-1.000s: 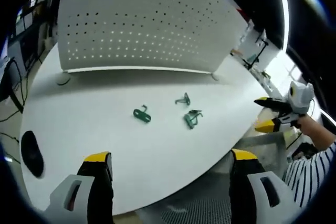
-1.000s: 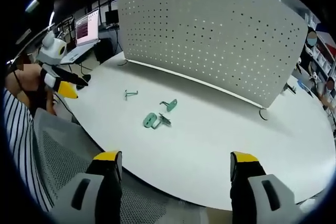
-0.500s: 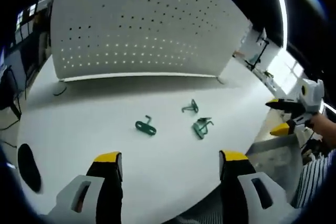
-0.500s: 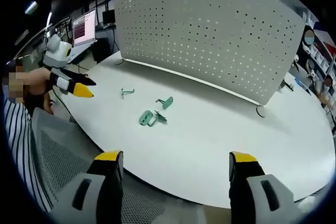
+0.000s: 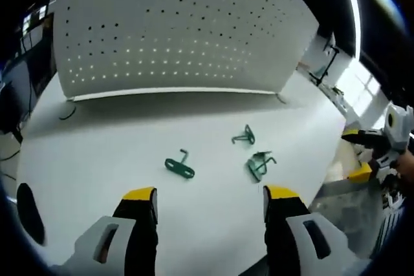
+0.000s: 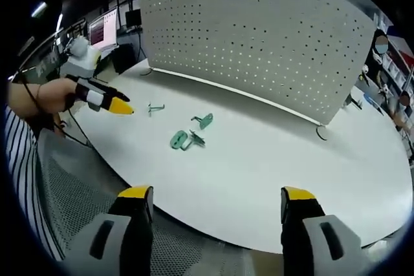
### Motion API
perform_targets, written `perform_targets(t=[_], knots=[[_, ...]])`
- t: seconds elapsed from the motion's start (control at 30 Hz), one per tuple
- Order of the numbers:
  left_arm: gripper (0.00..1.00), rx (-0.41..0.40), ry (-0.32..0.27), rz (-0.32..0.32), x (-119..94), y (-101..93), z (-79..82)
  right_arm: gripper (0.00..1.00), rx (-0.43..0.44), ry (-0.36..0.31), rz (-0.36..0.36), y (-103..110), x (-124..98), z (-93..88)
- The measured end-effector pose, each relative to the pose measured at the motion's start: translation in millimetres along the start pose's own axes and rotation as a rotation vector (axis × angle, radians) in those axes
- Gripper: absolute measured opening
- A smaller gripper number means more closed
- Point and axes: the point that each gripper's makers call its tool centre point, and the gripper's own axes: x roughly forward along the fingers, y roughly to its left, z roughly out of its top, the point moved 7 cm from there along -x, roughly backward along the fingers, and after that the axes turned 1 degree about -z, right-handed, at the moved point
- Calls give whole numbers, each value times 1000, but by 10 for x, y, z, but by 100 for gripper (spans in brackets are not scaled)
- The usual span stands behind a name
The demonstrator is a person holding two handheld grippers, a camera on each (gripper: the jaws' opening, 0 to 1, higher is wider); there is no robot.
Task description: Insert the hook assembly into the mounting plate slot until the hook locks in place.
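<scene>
Hovering with jaws apart and empty, both grippers (image 5: 210, 201) (image 6: 210, 201) frame three green parts (image 5: 180, 166) (image 5: 244, 137) (image 5: 259, 163), probably hooks, loose on the table (image 5: 97, 159), within reach.

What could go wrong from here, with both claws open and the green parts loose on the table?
1. The three green hooks are small and lie flat on the table, so a pinch may slip or push one away.
2. One hook lies near the table edge on the right claw's side; a nudge might knock it off.
3. The left claw hovers nearest the lone hook, yet the pegboard stands far behind, so carrying risks a drop.
</scene>
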Motion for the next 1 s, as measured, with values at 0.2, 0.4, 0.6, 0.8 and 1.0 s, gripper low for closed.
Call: perform_targets(t=[0.2,0.4,0.6,0.8,1.0], knots=[[54,-25,-24,37,138,20,19,76,-4,7,-6,-39,-11,-3],[50,-25,-16,113,277,111,-7,75,-1,13,-8,-70,-28,-29],[39,-19,0,145,379,108,-10,74,7,30,-6,-65,-26,-104],[31,-12,9,159,460,125,-5,73,9,34,0,-52,-18,-104],[29,-23,18,169,518,128,-7,72,58,27,14,-58,-20,-105]])
